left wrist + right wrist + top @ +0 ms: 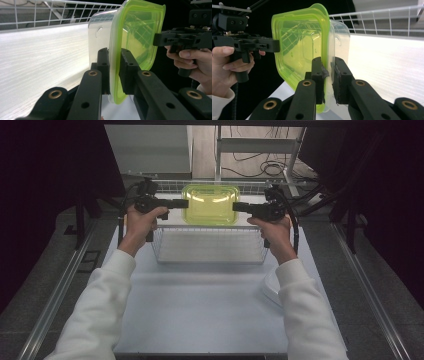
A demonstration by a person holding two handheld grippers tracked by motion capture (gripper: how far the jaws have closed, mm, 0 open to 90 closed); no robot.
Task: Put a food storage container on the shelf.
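A clear plastic container with a translucent green lid (210, 204) hangs in the air over the far part of a wire basket (210, 246). My left gripper (184, 203) is shut on the lid's left rim and my right gripper (236, 206) on its right rim. In the left gripper view, my left gripper (113, 55) has its black jaws pinching the green rim of the container (135, 35), with the right gripper (160, 39) at the far edge. In the right gripper view, my right gripper (327, 62) clamps the rim of the container (299, 42), and the left gripper (275, 45) holds the opposite side.
The wire basket stands on a white table (200, 305), with a taller wire rack (170, 186) behind it. A white dish (270, 289) lies by the person's right sleeve. Dark stands and cables flank the table.
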